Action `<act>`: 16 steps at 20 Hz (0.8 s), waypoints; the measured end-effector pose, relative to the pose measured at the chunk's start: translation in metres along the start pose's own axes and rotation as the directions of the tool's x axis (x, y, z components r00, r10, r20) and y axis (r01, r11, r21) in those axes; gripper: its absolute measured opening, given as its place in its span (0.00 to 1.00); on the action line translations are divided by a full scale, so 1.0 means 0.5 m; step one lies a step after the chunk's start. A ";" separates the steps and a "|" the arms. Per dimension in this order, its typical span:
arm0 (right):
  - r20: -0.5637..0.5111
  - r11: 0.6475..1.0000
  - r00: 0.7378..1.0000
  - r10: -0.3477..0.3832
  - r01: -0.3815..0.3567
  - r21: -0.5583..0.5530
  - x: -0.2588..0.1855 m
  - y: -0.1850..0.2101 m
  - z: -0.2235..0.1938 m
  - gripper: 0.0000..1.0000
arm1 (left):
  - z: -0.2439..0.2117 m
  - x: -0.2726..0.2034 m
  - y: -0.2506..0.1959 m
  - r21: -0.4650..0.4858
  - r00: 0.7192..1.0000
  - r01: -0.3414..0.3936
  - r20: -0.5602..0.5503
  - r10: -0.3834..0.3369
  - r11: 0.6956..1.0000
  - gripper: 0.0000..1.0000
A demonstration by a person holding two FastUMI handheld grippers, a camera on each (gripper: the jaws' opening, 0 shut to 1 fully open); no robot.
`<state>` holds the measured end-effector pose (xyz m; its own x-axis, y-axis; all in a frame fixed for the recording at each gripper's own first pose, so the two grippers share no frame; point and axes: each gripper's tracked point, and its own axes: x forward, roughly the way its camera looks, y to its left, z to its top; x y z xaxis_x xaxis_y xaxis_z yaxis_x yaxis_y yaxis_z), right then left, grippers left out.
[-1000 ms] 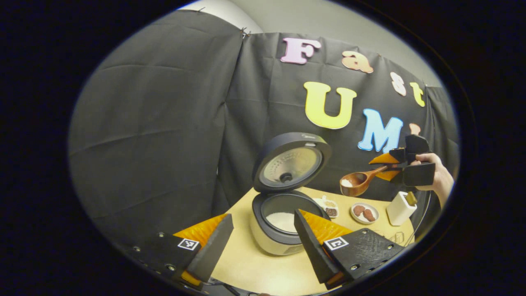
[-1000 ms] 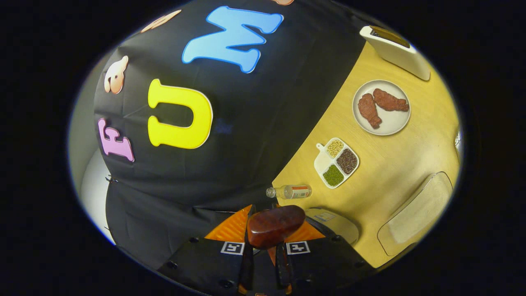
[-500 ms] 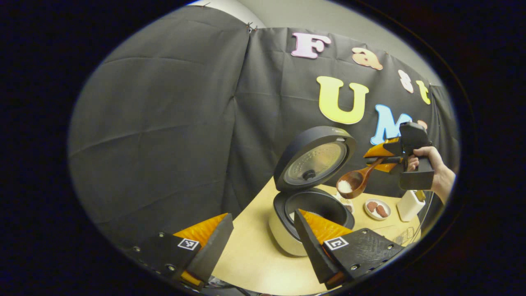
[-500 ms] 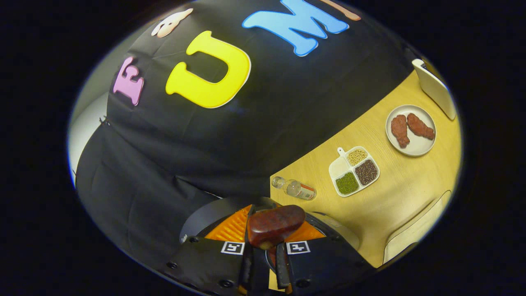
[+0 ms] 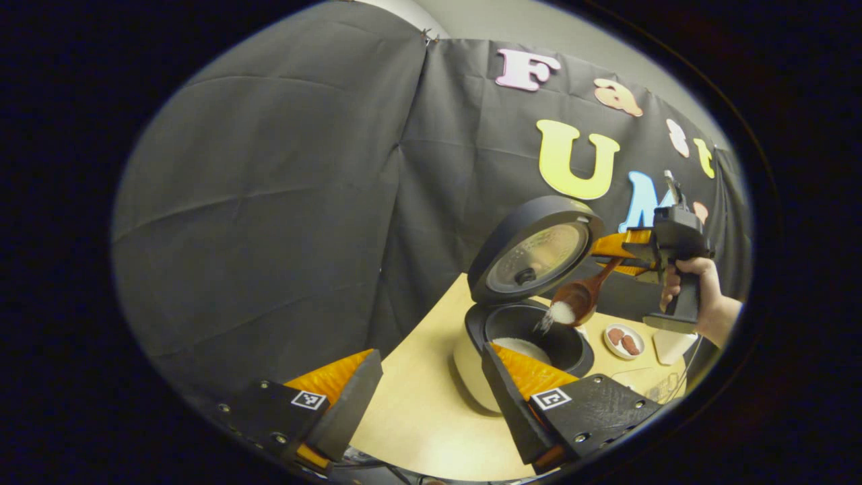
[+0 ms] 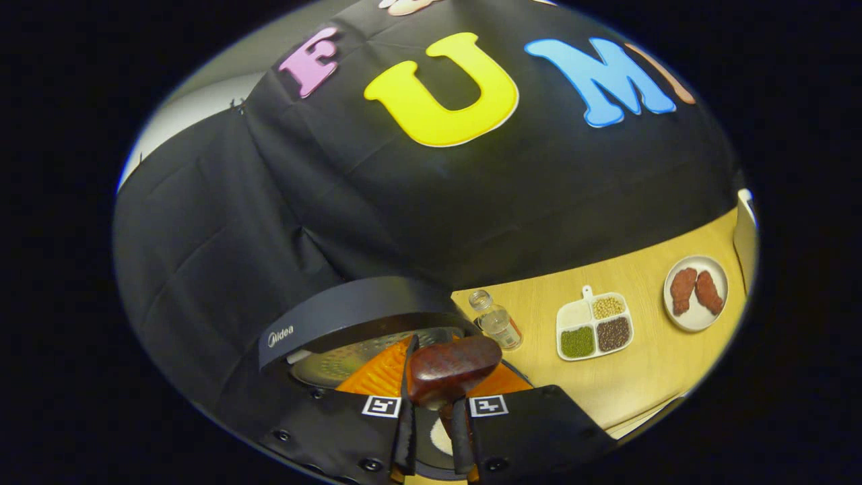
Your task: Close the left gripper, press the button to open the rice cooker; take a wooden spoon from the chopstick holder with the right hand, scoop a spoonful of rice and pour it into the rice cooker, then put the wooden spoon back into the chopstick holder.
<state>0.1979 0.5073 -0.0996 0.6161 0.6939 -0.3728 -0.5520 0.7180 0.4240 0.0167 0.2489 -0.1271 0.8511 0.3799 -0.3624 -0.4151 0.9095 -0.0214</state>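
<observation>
Over the open rice cooker (image 5: 522, 350), the right gripper (image 5: 623, 252) clamps the stiff, light wooden spoon (image 5: 579, 300) by its handle end; loose rice spills easily. Left gripper (image 5: 431, 394) fingers stand open.

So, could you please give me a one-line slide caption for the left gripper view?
Right tool tips rice from the wooden spoon into the open rice cooker.

Left gripper view faces the rice cooker (image 5: 522, 340) from afar; right gripper view looks down, seemingly overhead.
</observation>
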 end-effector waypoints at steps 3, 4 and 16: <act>-0.023 0.987 1.000 0.021 -0.024 -0.157 0.009 0.025 -0.026 0.23 | -0.007 -0.001 0.002 0.007 1.000 -0.003 0.002 0.003 1.000 0.94; -0.028 0.978 0.999 0.031 -0.036 -0.206 0.011 0.031 -0.033 0.23 | -0.014 -0.001 0.005 0.011 1.000 -0.011 -0.006 0.011 1.000 0.92; -0.090 0.760 0.991 0.104 -0.137 -0.635 0.028 0.063 -0.103 0.23 | -0.045 0.007 -0.018 -0.031 1.000 -0.005 -0.027 0.004 0.999 0.96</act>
<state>0.1604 0.5424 -0.1340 0.5024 0.7667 -0.3997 -0.8610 0.4857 -0.1508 0.0163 0.2386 -0.1492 0.8403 0.3788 -0.3879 -0.4291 0.9019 -0.0489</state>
